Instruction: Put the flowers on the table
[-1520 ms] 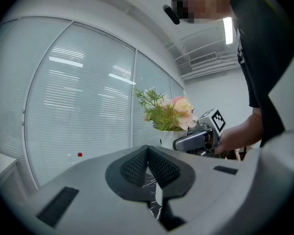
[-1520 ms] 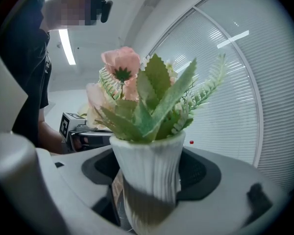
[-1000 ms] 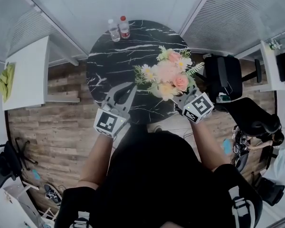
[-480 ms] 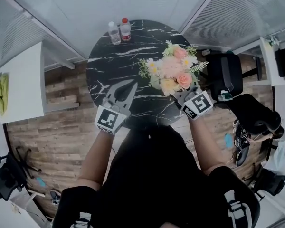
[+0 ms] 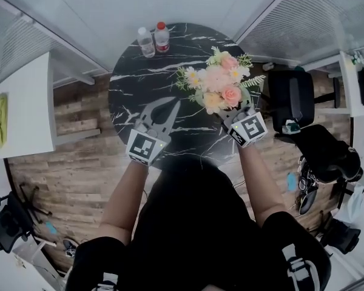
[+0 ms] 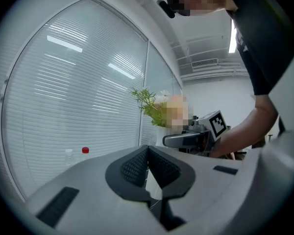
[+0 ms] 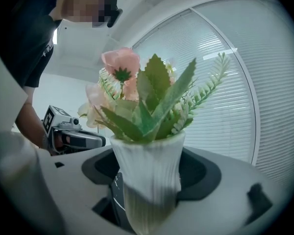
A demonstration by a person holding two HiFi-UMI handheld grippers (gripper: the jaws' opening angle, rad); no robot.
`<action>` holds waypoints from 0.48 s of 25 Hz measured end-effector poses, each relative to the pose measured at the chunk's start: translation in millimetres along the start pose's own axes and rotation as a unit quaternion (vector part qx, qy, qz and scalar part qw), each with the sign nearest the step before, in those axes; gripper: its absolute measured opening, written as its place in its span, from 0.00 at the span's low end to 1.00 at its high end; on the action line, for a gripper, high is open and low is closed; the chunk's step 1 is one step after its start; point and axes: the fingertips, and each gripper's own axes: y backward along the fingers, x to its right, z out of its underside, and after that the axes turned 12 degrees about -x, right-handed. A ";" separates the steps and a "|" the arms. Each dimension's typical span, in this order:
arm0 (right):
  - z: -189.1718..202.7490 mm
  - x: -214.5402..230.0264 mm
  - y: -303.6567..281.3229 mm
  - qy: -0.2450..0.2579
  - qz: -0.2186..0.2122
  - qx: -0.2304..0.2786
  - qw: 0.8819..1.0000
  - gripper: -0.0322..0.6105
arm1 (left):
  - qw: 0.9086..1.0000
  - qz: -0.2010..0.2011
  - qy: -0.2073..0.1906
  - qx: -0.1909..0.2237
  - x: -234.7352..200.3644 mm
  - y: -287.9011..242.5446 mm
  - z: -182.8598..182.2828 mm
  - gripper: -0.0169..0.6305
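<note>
Currently right gripper [image 7: 149, 187] clamped on white vase [image 7: 148, 163] of flowers [image 5: 218, 86] over right side of table [image 5: 142, 83]; best lowered upright, released once seated (left gripper [image 6: 148, 168] jaws together, empty)

Bright, even daylight; fisheye-warped edges

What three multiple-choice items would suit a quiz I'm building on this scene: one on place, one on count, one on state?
1. Where do the bottles stand?
A) at the table's far edge
B) on the floor
C) on the white desk

2. How many bottles are there?
A) one
B) two
C) four

3. The right gripper is:
A) open and empty
B) shut on the vase
C) shut on a bottle

Key: 1 A, they stand at the rim farthest from the person. 2 B, one is red-capped and one white-capped. 3 B, its jaws press the vase's sides.
</note>
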 end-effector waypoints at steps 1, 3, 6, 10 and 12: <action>4.0 4.9 -4.6 -0.001 0.001 -0.002 1.000 0.61 | 1.000 -0.001 -0.002 0.001 -2.9 -5.8 1.2 0.05; 9.5 14.9 -13.3 -0.002 0.001 0.000 1.000 0.61 | 1.000 -0.004 -0.001 0.004 -9.6 -18.3 4.0 0.05; 18.8 28.9 -28.0 0.003 0.004 0.003 1.000 0.61 | 1.000 -0.005 0.009 -0.003 -18.8 -37.1 13.1 0.04; 40.1 44.8 -52.3 0.002 0.007 -0.003 1.000 0.61 | 1.000 -0.028 -0.005 0.007 -36.2 -58.9 31.4 0.04; 50.3 54.2 -62.0 -0.009 0.010 -0.003 1.000 0.61 | 0.999 -0.045 0.003 0.007 -44.4 -68.6 41.7 0.04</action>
